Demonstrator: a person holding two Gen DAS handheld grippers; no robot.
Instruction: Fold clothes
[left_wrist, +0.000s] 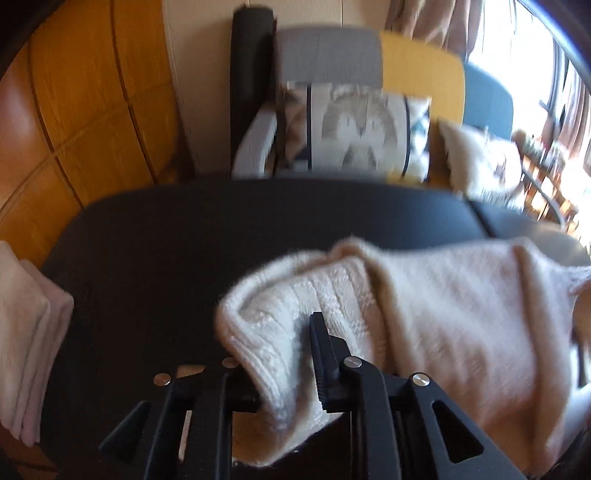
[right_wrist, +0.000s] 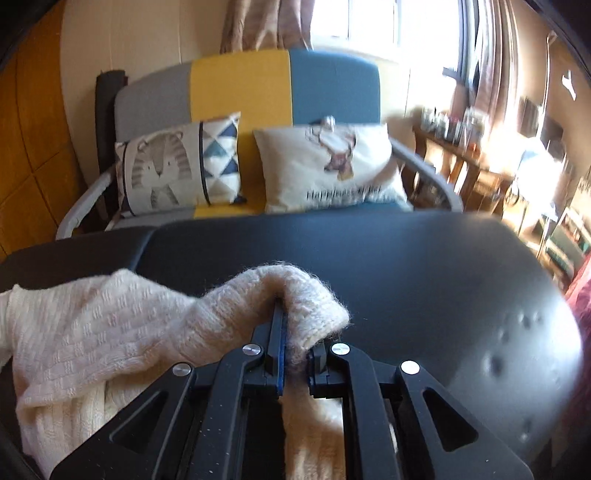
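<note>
Right wrist view: both hand-held grippers, right (right_wrist: 293, 354) and left (left_wrist: 284, 369), pinch the soft, limp knit sweater (right_wrist: 110, 332) by its edges above the worktop (right_wrist: 406, 266); hems grip best.

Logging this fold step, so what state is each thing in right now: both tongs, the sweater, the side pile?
Left tongs: shut on the cream sweater's edge.
Right tongs: shut on a bunched sweater edge.
Cream sweater: unfolded, rumpled, stretched between both tongs, held at both ends, partly on the black table.
Pale folded pile: folded, lying at the table's left edge, untouched.
</note>
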